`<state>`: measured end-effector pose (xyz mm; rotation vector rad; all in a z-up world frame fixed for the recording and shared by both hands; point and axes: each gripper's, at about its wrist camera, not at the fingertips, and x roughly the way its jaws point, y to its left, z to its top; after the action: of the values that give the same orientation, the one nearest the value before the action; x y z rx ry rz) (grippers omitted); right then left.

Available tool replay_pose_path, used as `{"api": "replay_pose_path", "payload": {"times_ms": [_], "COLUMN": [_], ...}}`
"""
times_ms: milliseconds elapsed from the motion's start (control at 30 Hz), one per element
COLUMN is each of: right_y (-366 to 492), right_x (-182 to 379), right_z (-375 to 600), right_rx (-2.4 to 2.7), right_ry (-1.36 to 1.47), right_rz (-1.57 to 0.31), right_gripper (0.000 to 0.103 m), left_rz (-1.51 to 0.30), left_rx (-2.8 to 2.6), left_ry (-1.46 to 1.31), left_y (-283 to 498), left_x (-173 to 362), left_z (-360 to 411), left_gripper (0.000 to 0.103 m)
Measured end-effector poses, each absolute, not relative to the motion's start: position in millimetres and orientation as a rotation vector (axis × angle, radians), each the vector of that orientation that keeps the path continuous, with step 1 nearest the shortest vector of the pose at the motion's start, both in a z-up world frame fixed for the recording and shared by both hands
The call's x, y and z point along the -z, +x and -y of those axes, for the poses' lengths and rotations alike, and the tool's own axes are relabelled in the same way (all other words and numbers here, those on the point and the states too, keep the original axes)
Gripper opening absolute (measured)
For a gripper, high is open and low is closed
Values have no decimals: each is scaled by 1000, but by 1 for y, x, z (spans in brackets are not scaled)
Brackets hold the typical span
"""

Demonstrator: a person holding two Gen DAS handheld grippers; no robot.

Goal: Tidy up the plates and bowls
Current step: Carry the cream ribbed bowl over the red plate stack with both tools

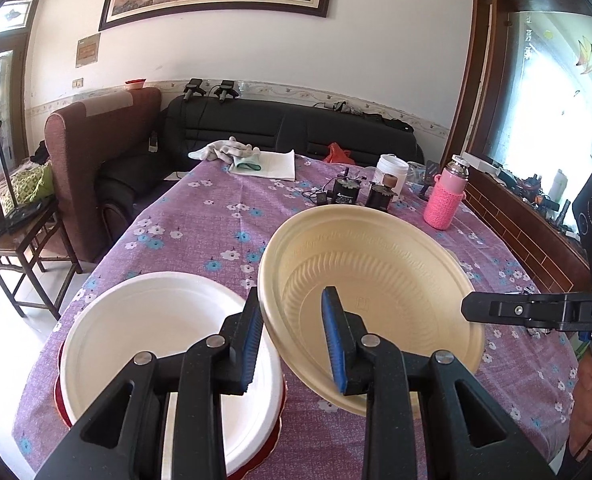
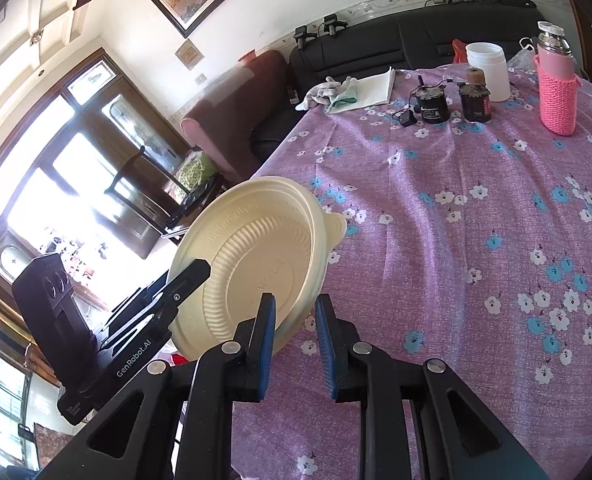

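Cream bowl (image 1: 369, 276) up in the air, tilted, both grippers on its rim, right next to the white bowl (image 1: 164, 344).

Left gripper (image 1: 292, 344) straddles the near rim w/ one pad inside, one outside; gap looks wider than the thin wall, so can't tell if it's really pinching. Right gripper (image 2: 296, 344) has the opposite rim btwn its pads, looks clamped. White bowl sits on the purple floral tablecloth (image 2: 455, 240), on smth red underneath. Risks as I see it: thin flexy rim could slip or buckle if the two hands pull apart or twist unevenly; bowl is tilted, so a loose left grip lets it swing. Lowering off-centre could clip the white bowl's rim and shove it toward the table edge nearby.
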<state>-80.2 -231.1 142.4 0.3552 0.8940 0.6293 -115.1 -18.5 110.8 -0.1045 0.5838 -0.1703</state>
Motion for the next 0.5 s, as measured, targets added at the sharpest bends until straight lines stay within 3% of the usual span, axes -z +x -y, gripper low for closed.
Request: {"api": "replay_pose_path", "payload": {"times_ms": [500], "right_y": [-79], "right_x": [-153], "right_z": [192], "right_rx": [-723], "right_ry": [332], "right_rz": [-878], "right_gripper": [23], "left_rz": [-551], "left_rx": [91], "left_ry": [-156], "left_y": [-130], "left_x": [-120], "left_z": [-24], "left_gripper": [27]}}
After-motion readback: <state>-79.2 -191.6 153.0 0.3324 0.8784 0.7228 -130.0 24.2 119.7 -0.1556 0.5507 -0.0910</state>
